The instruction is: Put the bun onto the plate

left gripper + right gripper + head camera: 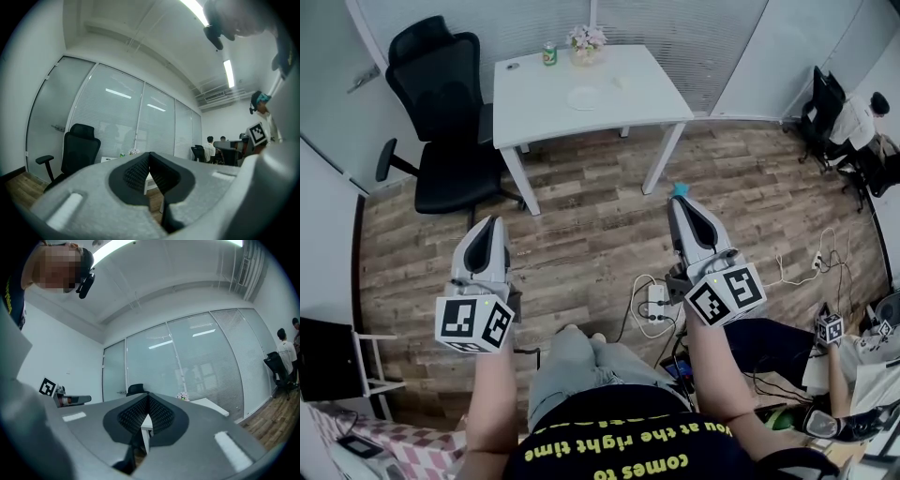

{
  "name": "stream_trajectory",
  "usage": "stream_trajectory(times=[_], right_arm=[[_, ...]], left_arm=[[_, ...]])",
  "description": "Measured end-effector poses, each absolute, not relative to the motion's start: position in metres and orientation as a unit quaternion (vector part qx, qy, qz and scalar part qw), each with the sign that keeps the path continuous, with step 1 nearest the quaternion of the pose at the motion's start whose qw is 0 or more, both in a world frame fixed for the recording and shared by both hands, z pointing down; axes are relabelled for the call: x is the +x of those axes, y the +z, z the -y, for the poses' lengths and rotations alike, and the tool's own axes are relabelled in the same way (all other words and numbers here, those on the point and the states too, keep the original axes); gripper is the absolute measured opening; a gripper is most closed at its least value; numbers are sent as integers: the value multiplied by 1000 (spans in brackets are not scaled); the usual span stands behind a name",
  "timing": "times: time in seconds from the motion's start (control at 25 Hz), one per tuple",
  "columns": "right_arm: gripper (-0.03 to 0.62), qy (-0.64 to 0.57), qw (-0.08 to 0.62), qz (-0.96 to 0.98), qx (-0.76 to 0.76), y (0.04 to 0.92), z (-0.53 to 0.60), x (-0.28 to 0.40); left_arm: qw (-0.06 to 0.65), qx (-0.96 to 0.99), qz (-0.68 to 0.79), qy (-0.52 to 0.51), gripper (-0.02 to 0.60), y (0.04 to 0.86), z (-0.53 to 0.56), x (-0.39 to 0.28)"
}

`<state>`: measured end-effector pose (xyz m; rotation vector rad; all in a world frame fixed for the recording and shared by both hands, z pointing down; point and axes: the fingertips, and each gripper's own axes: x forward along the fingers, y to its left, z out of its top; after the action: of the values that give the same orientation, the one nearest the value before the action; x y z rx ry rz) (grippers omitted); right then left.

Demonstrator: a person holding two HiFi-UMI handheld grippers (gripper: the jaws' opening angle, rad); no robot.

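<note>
A white table [534, 108] stands far ahead across the wooden floor. On it lies a white plate [582, 97], and just right of the plate sits a small pale lump, likely the bun [622, 82]. Both grippers hang level over the floor, well short of the table. My left gripper [494, 222] is shut, its dark ribbed pads [136, 171] meeting at the tip with nothing between them. My right gripper [679, 194] is shut and empty too, with its pads [159, 413] closed together. Part of the table shows behind the jaws in both gripper views.
A black office chair [441, 112] stands at the table's left side. A green can [549, 53] and a pot of flowers [587, 39] sit at the table's far edge. A power strip with cables [656, 302] lies on the floor by my right leg. A person [862, 117] sits at far right.
</note>
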<state>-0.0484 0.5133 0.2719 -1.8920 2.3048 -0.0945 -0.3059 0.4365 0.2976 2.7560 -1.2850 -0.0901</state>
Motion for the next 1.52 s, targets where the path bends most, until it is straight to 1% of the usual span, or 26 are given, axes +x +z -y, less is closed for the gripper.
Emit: stream_trajectory(times=[0.76, 1.0, 1.52], right_arm=[[6, -29, 78, -768, -635, 275, -457, -16], [6, -29, 78, -760, -644, 278, -420, -6], [6, -26, 73, -755, -651, 272, -298, 10]], left_arm=[[32, 909, 414, -26, 1, 302, -377, -269], [37, 914, 403, -22, 1, 309, -330, -259], [53, 919, 390, -27, 2, 311, -195, -239]])
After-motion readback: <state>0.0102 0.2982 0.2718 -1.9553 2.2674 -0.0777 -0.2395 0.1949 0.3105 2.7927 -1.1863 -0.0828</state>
